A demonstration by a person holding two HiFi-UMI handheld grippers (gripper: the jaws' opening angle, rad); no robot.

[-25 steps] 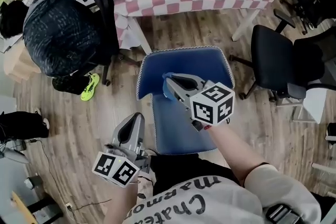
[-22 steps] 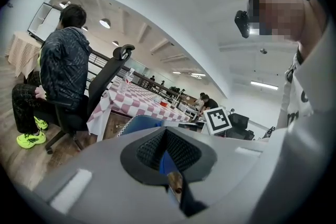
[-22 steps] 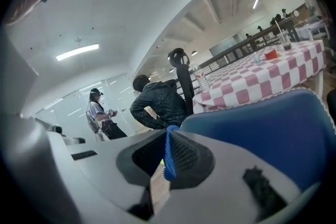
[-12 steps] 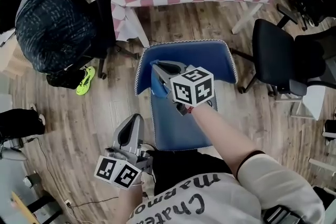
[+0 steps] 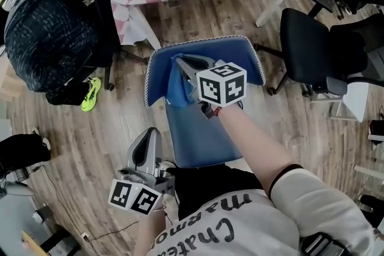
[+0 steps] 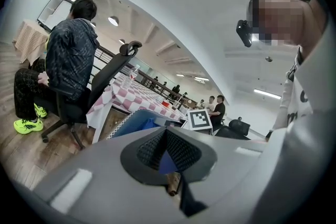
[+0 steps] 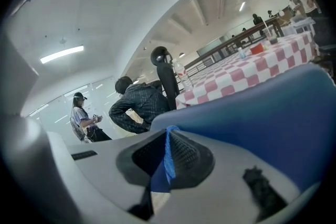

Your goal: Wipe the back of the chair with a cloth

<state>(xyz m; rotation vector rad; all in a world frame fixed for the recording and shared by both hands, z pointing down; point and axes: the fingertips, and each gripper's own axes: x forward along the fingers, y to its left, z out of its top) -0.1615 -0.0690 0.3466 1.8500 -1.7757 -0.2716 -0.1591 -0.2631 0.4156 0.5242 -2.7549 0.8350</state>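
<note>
fingers (image 7: 190, 159) of right gripper (image 5: 180, 63): pinched on a fold of blue cloth (image 5: 176, 92), which lies against the left part of the blue chair back (image 5: 240, 63), just below its white-trimmed top edge. the back's long axis runs left to right across the head view, and most of its span lies to the right of the cloth, so a sweep that way looks likely. left gripper (image 5: 146, 150): fingers pressed together on nothing, low beside the person, well apart from the chair. right gripper is nearer.

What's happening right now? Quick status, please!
Right gripper shut on blue cloth, against the chair back. Left gripper shut, empty, low beside the seat. Black office chair nearby, apart.
</note>
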